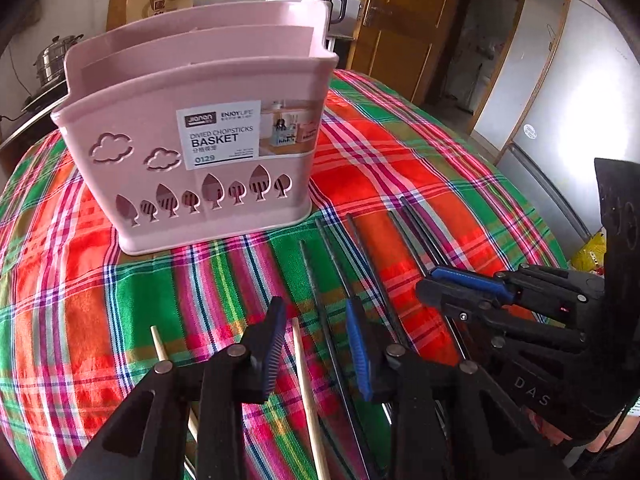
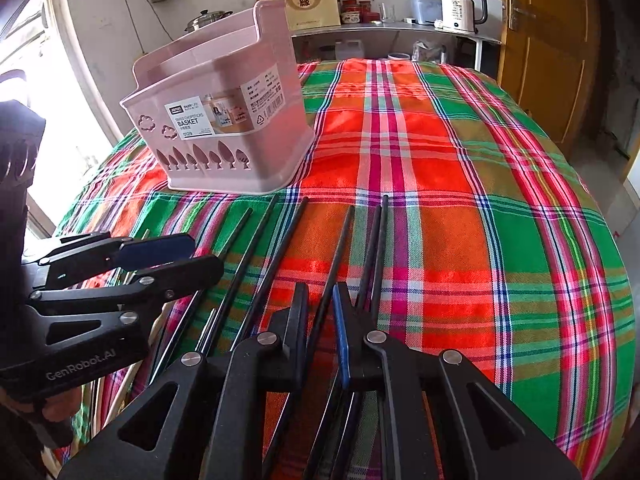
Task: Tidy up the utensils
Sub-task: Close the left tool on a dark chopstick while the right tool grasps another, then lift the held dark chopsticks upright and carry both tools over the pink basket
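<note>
A pink divided chopsticks basket (image 1: 192, 144) stands upright on the plaid cloth; it also shows in the right wrist view (image 2: 224, 128). Several black chopsticks (image 1: 336, 264) lie side by side in front of it, also in the right wrist view (image 2: 264, 256). Two wooden chopsticks (image 1: 308, 392) lie nearest me. My left gripper (image 1: 316, 344) is open, low over a wooden chopstick that lies between its fingers. My right gripper (image 2: 320, 320) is open, low, with one black chopstick (image 2: 332, 276) between its fingers. Each gripper shows in the other's view: the right (image 1: 460, 288), the left (image 2: 168, 260).
The table has a red, green and pink plaid cloth (image 2: 460, 200). Behind it a counter (image 2: 392, 30) holds a white kettle (image 2: 460, 8), jars and a paper bag. A steel pot (image 1: 52, 60) stands at the left. A wooden door (image 2: 548, 52) is at the right.
</note>
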Action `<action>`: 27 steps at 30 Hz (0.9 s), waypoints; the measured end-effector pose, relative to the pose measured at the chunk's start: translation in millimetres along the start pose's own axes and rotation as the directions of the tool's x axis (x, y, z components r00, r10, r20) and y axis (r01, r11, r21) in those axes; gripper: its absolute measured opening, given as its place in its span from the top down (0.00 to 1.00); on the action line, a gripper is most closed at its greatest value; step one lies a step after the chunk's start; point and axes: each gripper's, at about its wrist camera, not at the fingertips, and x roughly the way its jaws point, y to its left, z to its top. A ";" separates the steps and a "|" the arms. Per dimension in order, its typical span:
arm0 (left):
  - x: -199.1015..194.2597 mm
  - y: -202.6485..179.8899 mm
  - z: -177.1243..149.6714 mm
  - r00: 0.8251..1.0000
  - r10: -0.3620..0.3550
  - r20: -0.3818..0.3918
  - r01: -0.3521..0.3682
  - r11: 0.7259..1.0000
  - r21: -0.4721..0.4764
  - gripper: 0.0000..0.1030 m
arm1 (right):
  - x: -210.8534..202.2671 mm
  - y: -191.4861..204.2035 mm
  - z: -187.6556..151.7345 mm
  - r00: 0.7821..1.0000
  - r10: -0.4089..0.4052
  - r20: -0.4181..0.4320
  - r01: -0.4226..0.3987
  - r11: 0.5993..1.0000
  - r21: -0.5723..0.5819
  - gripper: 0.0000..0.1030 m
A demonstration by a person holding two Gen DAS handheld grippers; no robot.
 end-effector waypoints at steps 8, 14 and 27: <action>8.9 -6.7 7.0 1.000 0.025 -0.003 -0.024 0.999 0.024 0.83 | 4.1 -2.2 6.1 1.000 -0.005 -0.008 0.005 1.000 -0.002 0.88; 16.3 -11.8 14.9 0.999 0.049 -0.013 -0.048 0.998 0.035 0.91 | 6.9 -3.8 9.3 1.000 -0.003 -0.014 0.003 1.000 0.003 0.88; 10.2 -21.9 20.2 1.000 -0.007 0.004 0.007 1.000 0.030 0.96 | 4.8 -3.4 15.4 1.000 0.015 -0.007 -0.015 1.000 -0.001 0.93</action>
